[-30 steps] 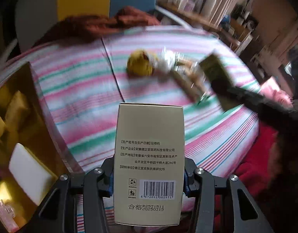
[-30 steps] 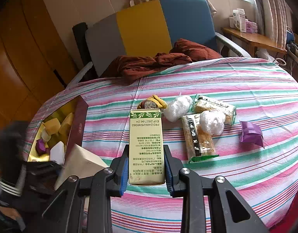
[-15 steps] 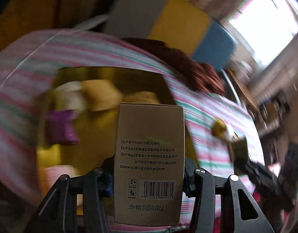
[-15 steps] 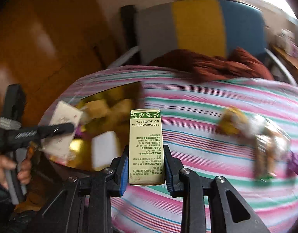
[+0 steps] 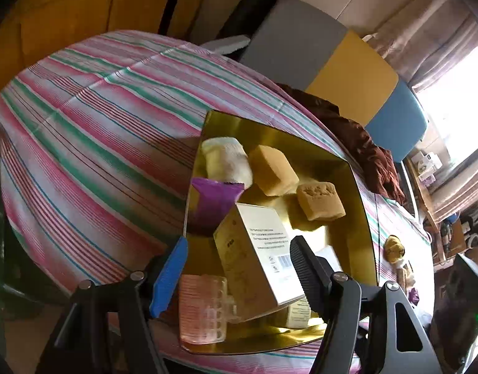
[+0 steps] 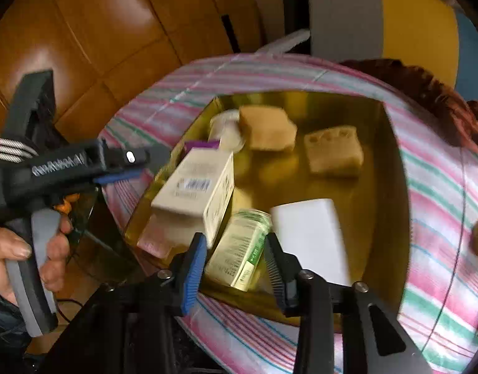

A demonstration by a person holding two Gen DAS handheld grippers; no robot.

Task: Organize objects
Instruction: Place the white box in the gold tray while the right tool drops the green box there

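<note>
We see the beige box (image 5: 257,258) tilted in the gold tray (image 5: 357,187) between our left tongs (image 5: 239,268), just opening, released, and the green box (image 6: 239,249) lying there between our right tongs (image 6: 234,265), likewise just opening, released.

The left gripper (image 5: 237,261) points steeply down, its black jaws having just been opening, pads clear of the tilted box between them. The right gripper (image 6: 234,257) (also angled down) has just been opening too. A bare hand (image 6: 24,258) grasps the left handle.
</note>
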